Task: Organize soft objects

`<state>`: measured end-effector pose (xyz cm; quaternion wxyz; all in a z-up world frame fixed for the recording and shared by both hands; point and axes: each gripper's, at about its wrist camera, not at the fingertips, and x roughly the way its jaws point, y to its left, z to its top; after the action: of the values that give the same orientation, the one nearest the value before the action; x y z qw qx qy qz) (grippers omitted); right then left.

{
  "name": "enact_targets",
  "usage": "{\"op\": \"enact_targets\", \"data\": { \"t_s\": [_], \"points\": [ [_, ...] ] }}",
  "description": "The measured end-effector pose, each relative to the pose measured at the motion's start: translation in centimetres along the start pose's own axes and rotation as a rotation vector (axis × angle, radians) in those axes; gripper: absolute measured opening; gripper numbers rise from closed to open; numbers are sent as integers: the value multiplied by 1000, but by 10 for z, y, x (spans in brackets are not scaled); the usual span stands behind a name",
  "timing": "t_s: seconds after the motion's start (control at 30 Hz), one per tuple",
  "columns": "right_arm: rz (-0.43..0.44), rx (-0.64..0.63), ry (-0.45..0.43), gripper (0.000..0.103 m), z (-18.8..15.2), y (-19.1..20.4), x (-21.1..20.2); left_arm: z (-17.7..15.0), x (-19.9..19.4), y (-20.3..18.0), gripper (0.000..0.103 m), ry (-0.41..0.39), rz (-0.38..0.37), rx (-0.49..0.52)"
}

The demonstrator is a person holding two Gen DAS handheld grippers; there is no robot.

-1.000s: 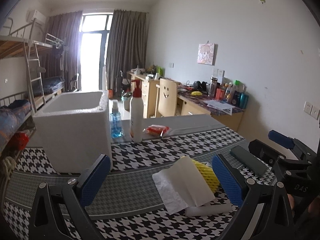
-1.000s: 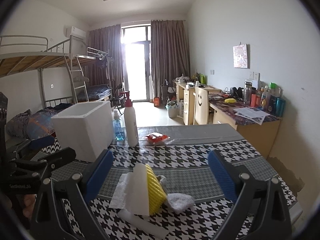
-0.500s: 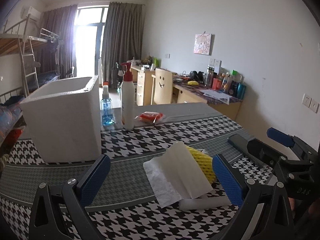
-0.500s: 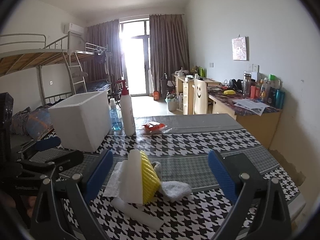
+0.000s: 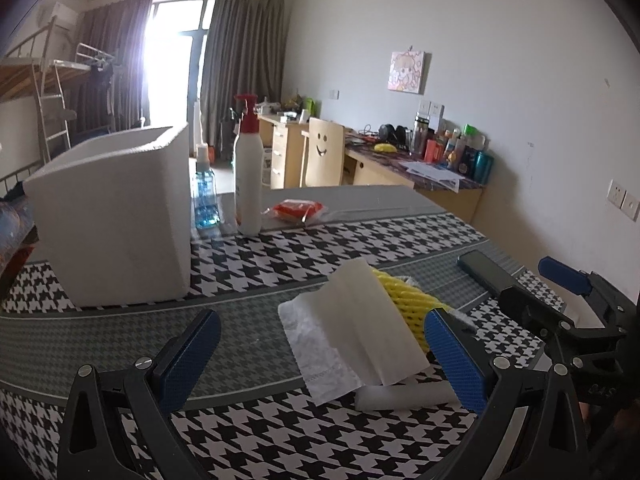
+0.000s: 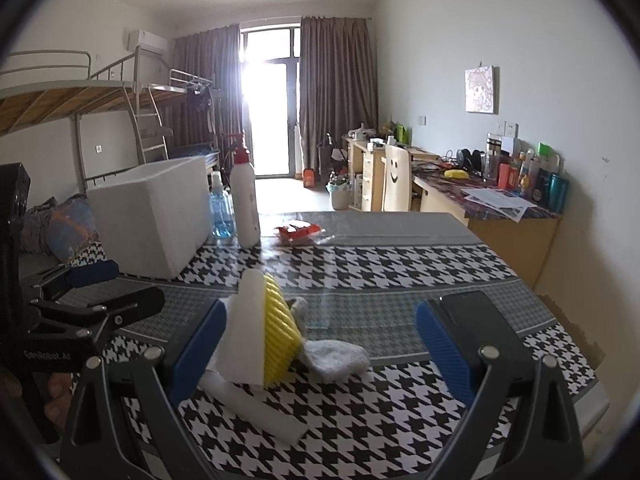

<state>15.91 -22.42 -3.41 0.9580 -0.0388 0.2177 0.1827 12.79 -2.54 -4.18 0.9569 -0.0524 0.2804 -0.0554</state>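
Observation:
A heap of soft things lies on the houndstooth tablecloth: a white foam sheet leaning on a yellow foam net, a thin white wipe and a white foam roll. From the right wrist I see the sheet, the net, a white cloth and the roll. My left gripper is open just short of the heap. My right gripper is open, its left pad beside the sheet. A white foam box stands at the back left.
A pump bottle, a blue liquid bottle and a red packet stand behind the heap. A dark phone lies at the right, near the table's right edge. Desks and a chair are beyond the table.
Both grippers have sunk lower and come nearer the heap, which looks larger now. Both stay open, and nothing on the table has moved.

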Motion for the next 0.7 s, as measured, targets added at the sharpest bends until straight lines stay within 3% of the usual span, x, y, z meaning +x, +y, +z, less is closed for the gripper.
{"op": "enact_targets", "data": {
  "t_s": [0.7],
  "points": [
    [-9,33,81,98,-18,-18,26,-11,35,-5,100,124,-27,-30]
  ]
}}
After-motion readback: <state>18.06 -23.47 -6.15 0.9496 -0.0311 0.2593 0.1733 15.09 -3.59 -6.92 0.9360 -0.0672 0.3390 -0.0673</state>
